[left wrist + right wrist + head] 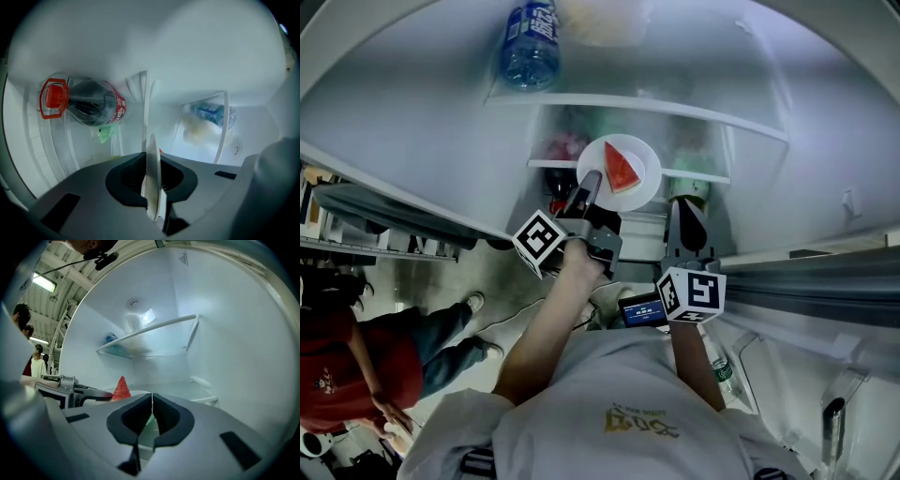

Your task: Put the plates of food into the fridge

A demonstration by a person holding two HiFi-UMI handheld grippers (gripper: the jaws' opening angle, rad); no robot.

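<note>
A white plate (623, 172) with a red watermelon slice (622, 167) hangs in front of the open fridge's middle shelf (675, 173). My left gripper (584, 195) is shut on the plate's near rim; in the left gripper view the plate (153, 176) stands edge-on between the jaws. The right gripper (688, 223) sits just right of the plate, shut and holding nothing. In the right gripper view the closed jaws meet at the right gripper (151, 409), with the watermelon slice (122, 387) and the left gripper's body to the left.
A blue-labelled water bottle (529, 42) and a pale bag of food (602, 21) lie on the upper glass shelf (637, 103). A red-capped dark bottle (84, 101) rests in the fridge. A person in red (356, 361) stands at lower left.
</note>
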